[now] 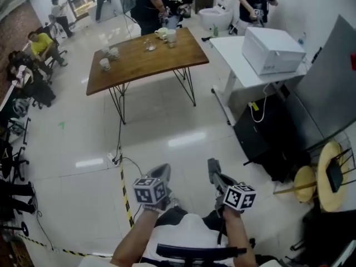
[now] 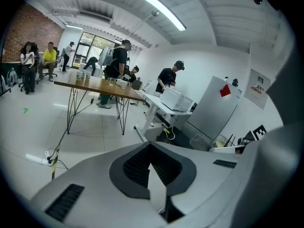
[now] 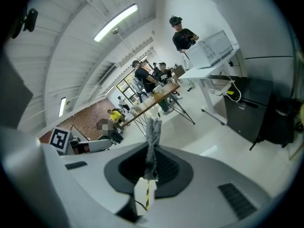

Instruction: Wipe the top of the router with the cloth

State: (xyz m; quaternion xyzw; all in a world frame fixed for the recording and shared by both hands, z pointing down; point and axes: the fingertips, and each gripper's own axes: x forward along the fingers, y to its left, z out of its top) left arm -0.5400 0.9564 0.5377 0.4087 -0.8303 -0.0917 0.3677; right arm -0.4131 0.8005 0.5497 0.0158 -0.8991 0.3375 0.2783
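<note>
Cloth (image 3: 154,128) sits pinched in the right claw (image 3: 151,151); left claw (image 2: 150,147) is pressed together, empty.

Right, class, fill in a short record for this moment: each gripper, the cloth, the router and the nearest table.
left gripper: jaws together at the tips, nothing between them
right gripper: shut on the cloth
cloth: grey, sticking out past the jaws
router: not made out in any view
wooden table: ahead of the person, cups on it

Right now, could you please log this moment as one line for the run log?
phase: wiping not begun | left tool: shut, empty | right tool: shut on cloth | position: both low over floor
</note>
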